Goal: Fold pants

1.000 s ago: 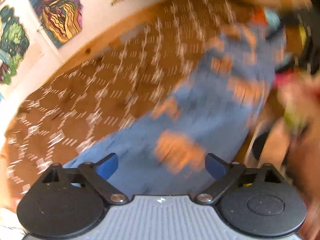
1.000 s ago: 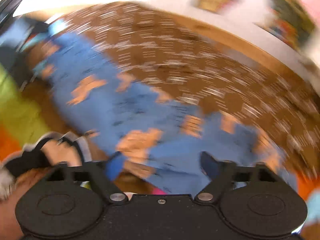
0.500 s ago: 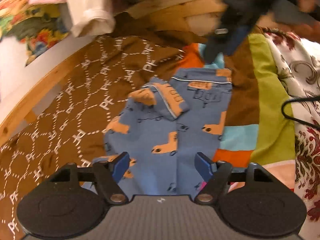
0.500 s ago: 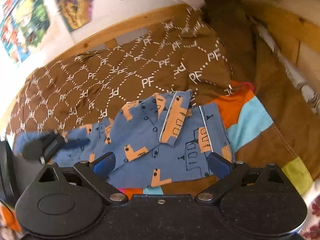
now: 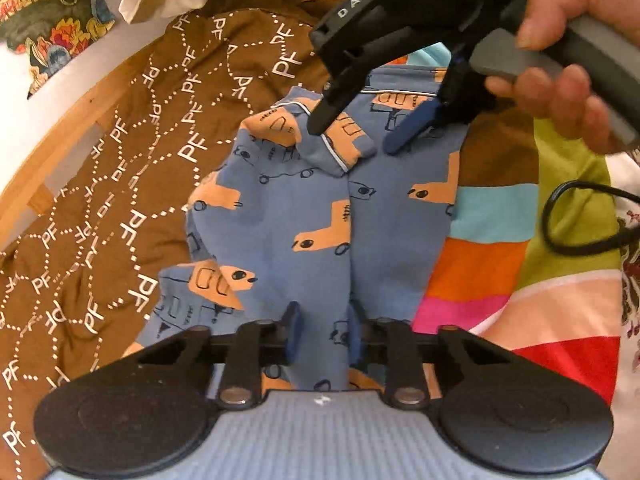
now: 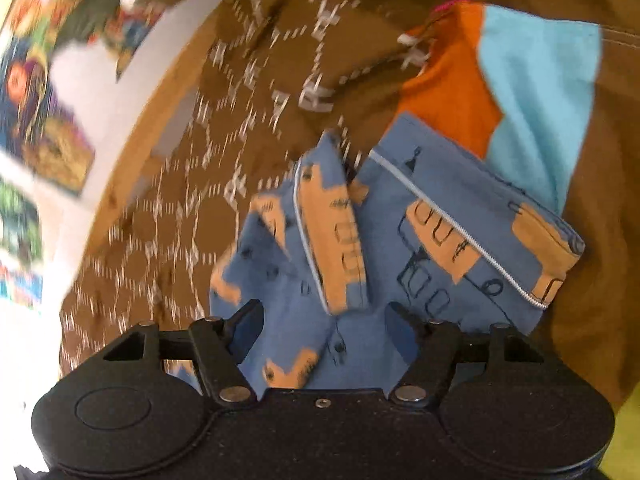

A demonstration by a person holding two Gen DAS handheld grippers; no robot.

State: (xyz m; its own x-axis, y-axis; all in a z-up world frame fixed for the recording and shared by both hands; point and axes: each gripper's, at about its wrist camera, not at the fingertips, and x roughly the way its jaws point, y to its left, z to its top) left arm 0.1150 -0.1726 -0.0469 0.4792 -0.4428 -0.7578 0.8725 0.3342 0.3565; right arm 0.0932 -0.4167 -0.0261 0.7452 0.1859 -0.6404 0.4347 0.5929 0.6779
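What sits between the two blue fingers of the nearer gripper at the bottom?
A ridge of the blue pants fills the closing left gripper, seen in the left wrist view.

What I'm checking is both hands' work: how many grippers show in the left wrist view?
2. The left gripper at the near end of the pants, jaws closing on a fabric ridge; the right gripper over the far end, jaws closing too.

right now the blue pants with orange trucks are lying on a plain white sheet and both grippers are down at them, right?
Not quite: the pants lie on a brown blanket printed with white letters, beside a colourful striped one, as the left wrist view shows. Both the left gripper and the right gripper are down at them, jaws closing.
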